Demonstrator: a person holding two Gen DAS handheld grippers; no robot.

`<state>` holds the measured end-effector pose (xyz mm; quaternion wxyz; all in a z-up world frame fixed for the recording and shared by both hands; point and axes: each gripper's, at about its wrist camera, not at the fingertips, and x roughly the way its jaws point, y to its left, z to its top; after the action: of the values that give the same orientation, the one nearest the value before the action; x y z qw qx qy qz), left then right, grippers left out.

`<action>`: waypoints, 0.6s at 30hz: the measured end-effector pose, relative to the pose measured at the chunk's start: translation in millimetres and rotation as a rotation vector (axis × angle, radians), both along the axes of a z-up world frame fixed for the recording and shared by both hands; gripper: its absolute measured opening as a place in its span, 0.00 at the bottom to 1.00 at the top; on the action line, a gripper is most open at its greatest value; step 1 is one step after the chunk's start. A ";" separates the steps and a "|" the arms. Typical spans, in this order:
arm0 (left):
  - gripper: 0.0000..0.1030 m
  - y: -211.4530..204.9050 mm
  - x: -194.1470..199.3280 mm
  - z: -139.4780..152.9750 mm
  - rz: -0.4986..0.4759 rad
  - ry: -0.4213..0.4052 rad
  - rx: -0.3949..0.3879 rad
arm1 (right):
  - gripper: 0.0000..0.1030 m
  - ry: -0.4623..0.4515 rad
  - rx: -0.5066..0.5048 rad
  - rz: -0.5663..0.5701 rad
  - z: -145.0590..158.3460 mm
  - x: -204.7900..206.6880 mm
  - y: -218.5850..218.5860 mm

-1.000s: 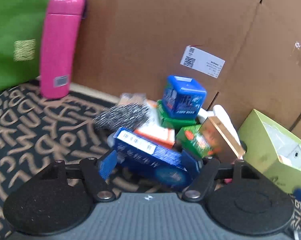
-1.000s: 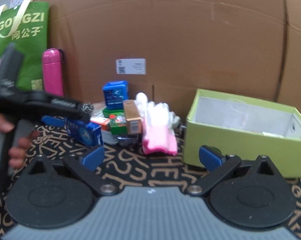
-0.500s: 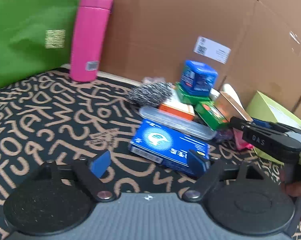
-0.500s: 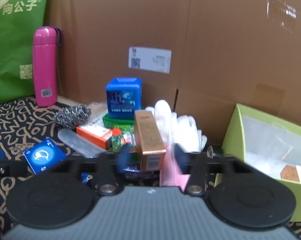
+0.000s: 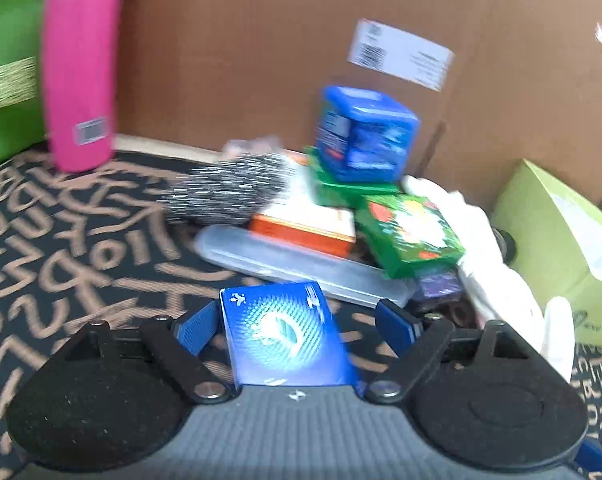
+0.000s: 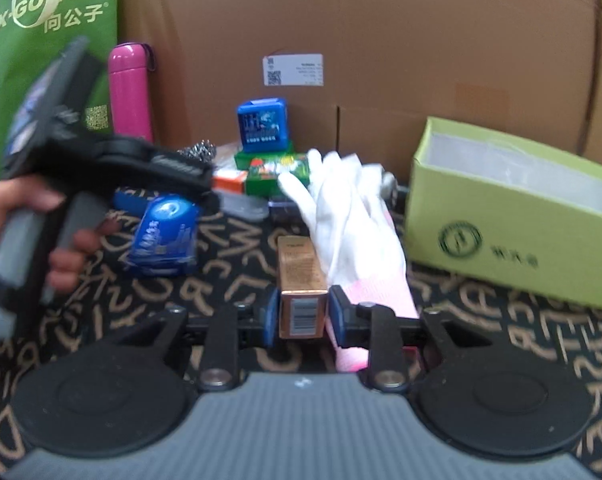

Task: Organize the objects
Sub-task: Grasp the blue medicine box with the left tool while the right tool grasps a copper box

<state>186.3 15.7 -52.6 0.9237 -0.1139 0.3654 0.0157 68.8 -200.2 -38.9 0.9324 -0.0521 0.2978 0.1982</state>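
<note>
The right gripper [image 6: 303, 314] clamps its jaws on the slim gold carton [image 6: 301, 280]; the left gripper [image 5: 297, 326] stands released around the flat blue box [image 5: 285, 336].

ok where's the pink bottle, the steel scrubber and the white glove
pink bottle [image 5: 79, 76], left wrist view, middle of its body
steel scrubber [image 5: 227, 186], left wrist view, centre of the wire mesh
white glove [image 6: 353, 220], right wrist view, on the palm

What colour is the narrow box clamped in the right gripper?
Golden-brown, with a white barcode label on its near end. The narrow box shows best in the right wrist view, between the right gripper pads.
</note>
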 end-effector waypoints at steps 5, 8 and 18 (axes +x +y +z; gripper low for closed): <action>0.70 -11.2 -19.4 0.3 -0.124 -0.010 0.069 | 0.28 -0.038 0.000 0.008 9.6 -9.0 -3.6; 0.71 1.1 -44.6 3.0 -0.140 -0.018 0.062 | 0.28 -0.037 0.000 0.042 10.8 -5.3 1.4; 0.65 -7.9 -54.1 -9.5 -0.168 -0.014 0.169 | 0.30 0.024 -0.002 0.083 -2.9 -5.5 28.2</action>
<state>132.2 7.8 -62.1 0.9306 -0.0047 0.3645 -0.0317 63.3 -172.0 -41.8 0.9196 -0.0629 0.3067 0.2373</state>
